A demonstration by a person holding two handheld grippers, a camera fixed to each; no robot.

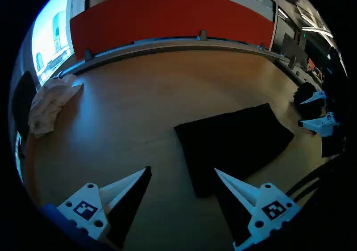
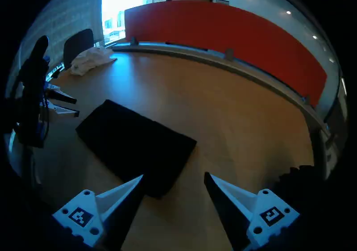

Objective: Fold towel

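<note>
The left gripper (image 1: 181,170) had its fingers spread and empty, and its right-hand tip overlapped the near edge of the dark towel (image 1: 232,139), which lay ahead and to its right. The right gripper (image 2: 174,175) was also spread and held nothing, with the towel ahead to its left. The towel lay flat on the worktop (image 1: 134,103) between them, its long axis running roughly from one gripper to the other. Neither gripper seemed clearly nearer.

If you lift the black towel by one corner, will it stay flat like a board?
Probably not. The black towel has soft, rounded edges, so it would likely droop and unfold. Pushed, it may bunch up on the wooden table rather than slide.
</note>
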